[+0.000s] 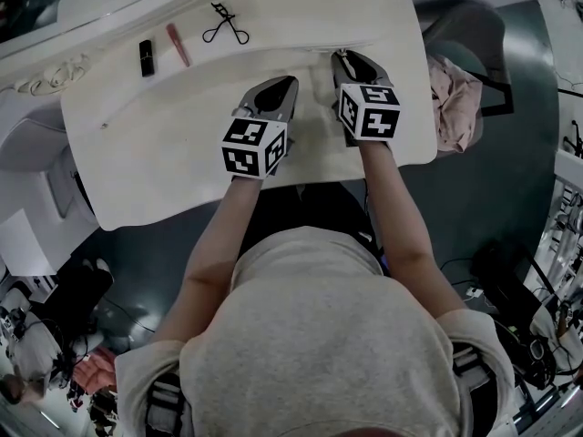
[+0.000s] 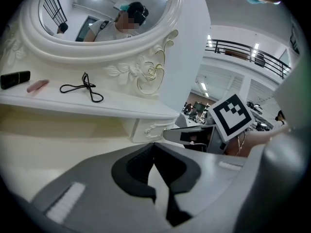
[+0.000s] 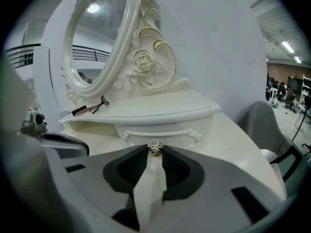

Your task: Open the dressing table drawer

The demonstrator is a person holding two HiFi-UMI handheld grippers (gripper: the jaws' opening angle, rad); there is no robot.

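Observation:
The white dressing table (image 1: 155,153) has a small drawer (image 3: 160,131) under its raised shelf, with a round metal knob (image 3: 155,149) at the middle of its front. My right gripper (image 3: 155,150) points at the drawer front, its two dark pads pressed on the knob from either side. In the head view the right gripper (image 1: 342,57) reaches the shelf's front edge and the knob is hidden. My left gripper (image 1: 288,84) hovers over the tabletop just left of it, jaws (image 2: 154,144) shut with nothing between them. A corner of the drawer (image 2: 151,128) shows ahead of the left gripper.
On the shelf lie an eyelash curler (image 1: 224,25), a pink tube (image 1: 178,44) and a black lipstick (image 1: 146,57). An oval mirror (image 2: 97,13) in a carved frame rises behind. A chair with a pink cloth (image 1: 453,98) stands at the table's right.

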